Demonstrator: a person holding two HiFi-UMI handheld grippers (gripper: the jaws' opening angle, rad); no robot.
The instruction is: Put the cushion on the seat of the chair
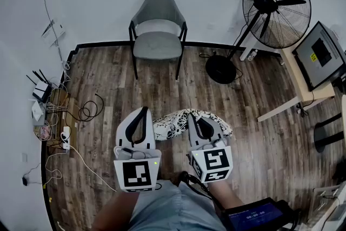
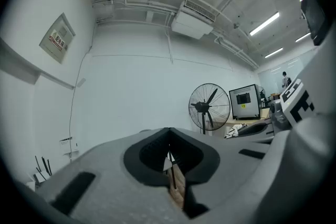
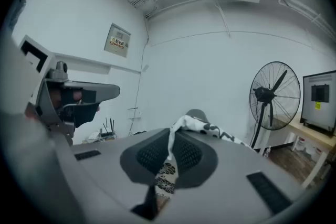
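1. The right gripper (image 3: 170, 136) is clamped on a fold of the cushion (image 1: 174, 124). The fabric rises between the pads and drapes over the upper jaw. This pinch on one edge appears to be what carries the load.

2. The left gripper (image 2: 168, 132) has its jaws together at the tips. A pale sliver shows in the slit below them but is too small to identify, so a grip on the cushion cannot be confirmed. It sits just beside the cushion's left end, probably to steady the cushion or to share the carry.

3. The cushion hangs between the two grippers, close in front of the person and above the wooden floor (image 1: 162, 89). It is soft and slack. The cover is pale with a dark floral print, and it sags where it is unsupported, so expect it to fold on release.

4. The chair (image 1: 158, 13) stands against the far wall, well apart from the cushion. Its grey seat (image 1: 157, 45) is bare, so placement is not yet done.
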